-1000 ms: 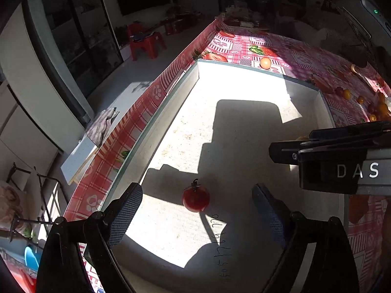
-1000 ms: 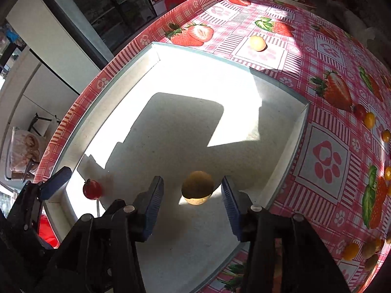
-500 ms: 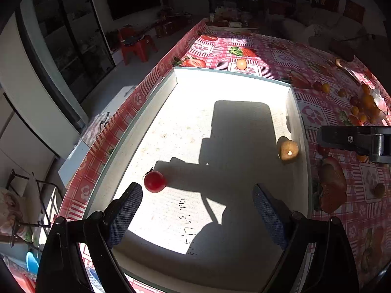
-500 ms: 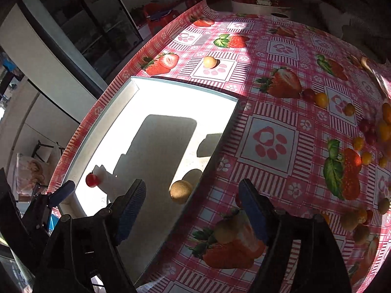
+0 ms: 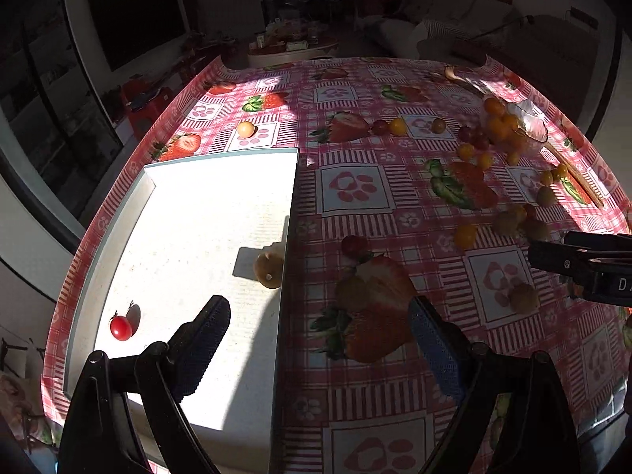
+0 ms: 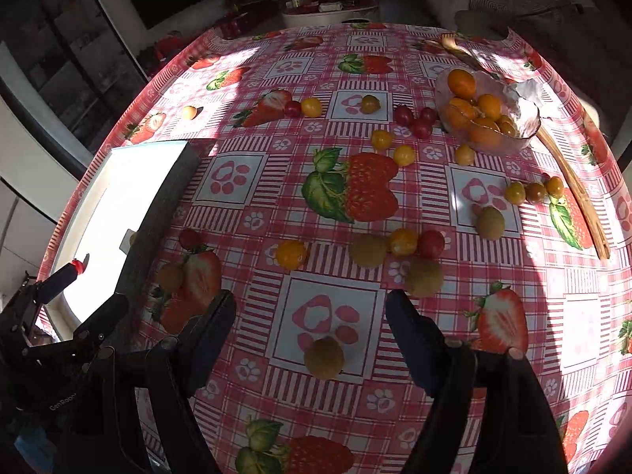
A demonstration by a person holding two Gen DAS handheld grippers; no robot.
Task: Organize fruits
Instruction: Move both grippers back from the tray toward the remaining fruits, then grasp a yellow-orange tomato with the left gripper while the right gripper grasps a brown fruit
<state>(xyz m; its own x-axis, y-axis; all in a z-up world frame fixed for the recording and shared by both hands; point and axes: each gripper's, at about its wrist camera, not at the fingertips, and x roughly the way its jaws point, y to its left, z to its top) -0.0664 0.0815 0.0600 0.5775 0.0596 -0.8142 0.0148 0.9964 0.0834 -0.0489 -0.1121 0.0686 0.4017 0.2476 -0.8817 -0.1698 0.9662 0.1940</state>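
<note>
A white tray [image 5: 118,237] lies at the table's left; in it are a red cherry tomato [image 5: 121,328] near the front left and a brown kiwi [image 5: 269,268] against the right wall. My left gripper [image 5: 316,335] is open and empty, above the tray's right wall. My right gripper [image 6: 310,328] is open and empty over the tablecloth, with a kiwi [image 6: 324,357] lying between its fingers. Several kiwis, yellow tomatoes and red tomatoes are scattered across the cloth, such as a yellow tomato [image 6: 291,254] and a kiwi [image 6: 489,222].
A glass bowl [image 6: 525,118] of orange fruit stands at the far right. A wooden spoon [image 6: 572,185] lies beside it. The tray [image 6: 118,181] shows at the left of the right wrist view. The table edge runs along the left.
Both grippers have pulled back and swung right, away from the tray. The kiwi and tomato stay in the tray. The right gripper now hovers over a kiwi on the cloth.
</note>
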